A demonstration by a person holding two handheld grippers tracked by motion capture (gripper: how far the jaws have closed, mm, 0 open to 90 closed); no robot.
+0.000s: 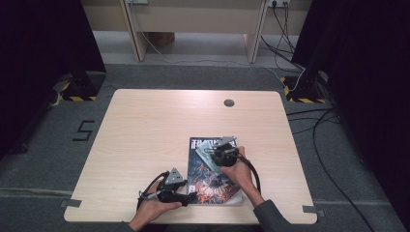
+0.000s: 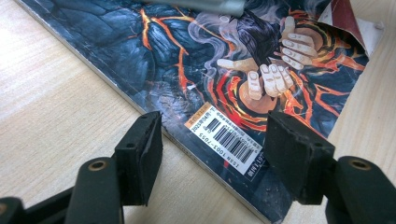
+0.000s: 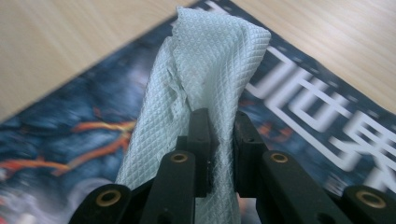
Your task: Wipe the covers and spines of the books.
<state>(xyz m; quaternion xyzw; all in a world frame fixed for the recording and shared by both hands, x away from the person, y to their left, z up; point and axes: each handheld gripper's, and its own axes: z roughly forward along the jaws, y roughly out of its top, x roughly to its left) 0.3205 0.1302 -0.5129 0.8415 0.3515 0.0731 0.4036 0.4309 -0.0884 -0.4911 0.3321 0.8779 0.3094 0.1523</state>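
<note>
A magazine (image 1: 212,174) with a dark cover of orange lava streaks lies flat near the table's front edge. My left gripper (image 1: 192,197) rests at its near left corner; in the left gripper view its jaws stand open around the magazine's (image 2: 196,60) corner with the barcode label (image 2: 229,139) between them, pads apart from the cover. My right gripper (image 1: 212,151) hovers over the magazine's far end, shut on a pale waffle-textured cloth (image 3: 205,70) that hangs over the cover's white title lettering (image 3: 322,116). The cloth (image 1: 207,151) shows as a light patch by that gripper.
The light wooden table (image 1: 145,130) has a round cable grommet (image 1: 229,102) at its far edge. Beyond it stand desk legs and cables on grey floor. Dark curtains flank both sides.
</note>
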